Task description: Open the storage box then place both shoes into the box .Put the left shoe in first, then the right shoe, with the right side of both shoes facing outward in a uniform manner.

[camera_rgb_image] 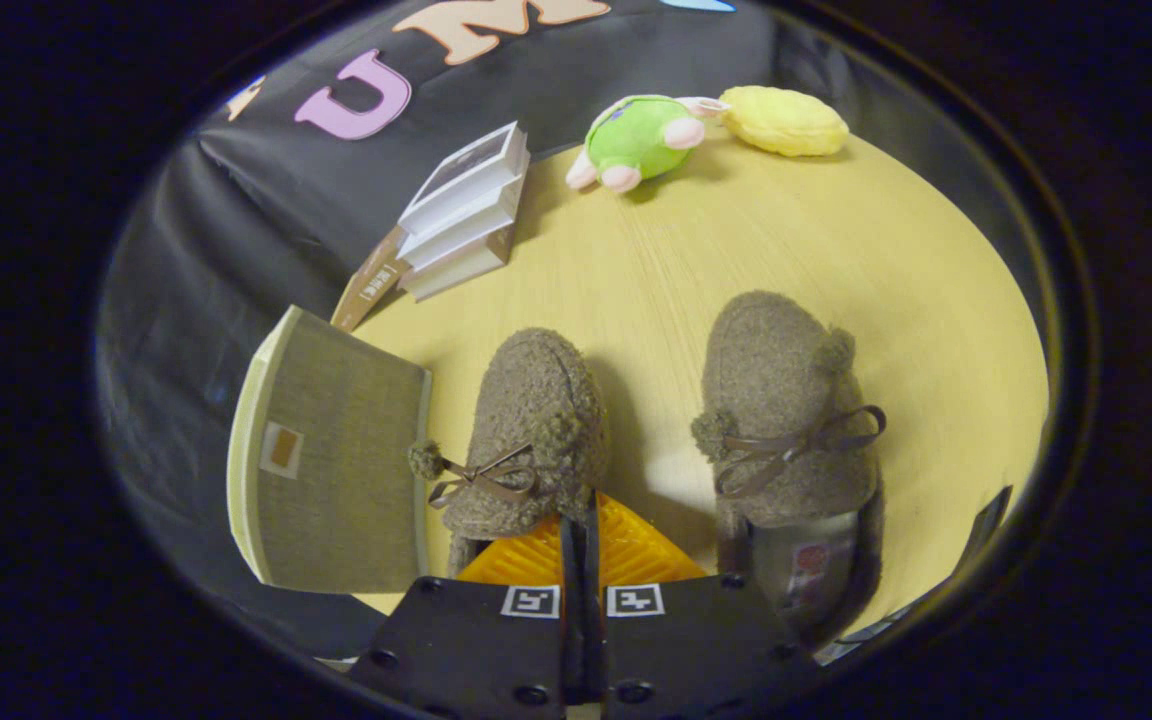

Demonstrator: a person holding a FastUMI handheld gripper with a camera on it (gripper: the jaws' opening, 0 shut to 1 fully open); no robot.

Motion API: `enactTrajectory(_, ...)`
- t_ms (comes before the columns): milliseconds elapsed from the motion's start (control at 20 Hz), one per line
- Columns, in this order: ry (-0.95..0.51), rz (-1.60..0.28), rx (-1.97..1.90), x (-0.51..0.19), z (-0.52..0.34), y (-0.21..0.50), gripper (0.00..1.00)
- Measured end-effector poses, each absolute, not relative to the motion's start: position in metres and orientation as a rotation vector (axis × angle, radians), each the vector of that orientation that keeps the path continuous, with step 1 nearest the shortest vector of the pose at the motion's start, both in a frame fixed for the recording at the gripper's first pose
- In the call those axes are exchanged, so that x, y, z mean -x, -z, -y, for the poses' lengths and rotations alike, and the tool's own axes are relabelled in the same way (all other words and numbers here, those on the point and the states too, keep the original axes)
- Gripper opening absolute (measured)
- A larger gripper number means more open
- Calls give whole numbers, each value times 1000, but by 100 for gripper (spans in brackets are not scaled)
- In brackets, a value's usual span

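Two brown fleece shoes with ribbon bows and pompoms point their toes away from me on the yellow table (pixel 736 250). My gripper (pixel 581 545) is shut, its fingers pinched on the rear rim of the left-hand shoe (pixel 536 420). The right-hand shoe (pixel 786 420) stands free just right of the fingers, with its opening and insole label facing me. The storage box (pixel 336 460), olive-grey with a cream edge and a small label, stands just left of the held shoe at the table's edge. I cannot tell whether its lid is open.
A stack of white books (pixel 461 210) lies beyond the box near the wall. A green plush toy (pixel 636 135) and a yellow cushion (pixel 786 120) lie at the far side. Bare tabletop spreads beyond the shoes.
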State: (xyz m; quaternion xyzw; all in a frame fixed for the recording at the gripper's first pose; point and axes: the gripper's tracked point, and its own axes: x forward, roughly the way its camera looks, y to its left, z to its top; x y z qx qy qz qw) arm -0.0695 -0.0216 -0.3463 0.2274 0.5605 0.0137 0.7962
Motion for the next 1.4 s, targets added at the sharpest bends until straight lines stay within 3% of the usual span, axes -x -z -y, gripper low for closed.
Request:
enactTrajectory(450,-57,-1133,-529,36,-14,275,3)
enactTrajectory(850,-167,-1036,-536,1,-76,201,3)
enactTrajectory(1400,-288,-1076,-497,2,-182,207,3)
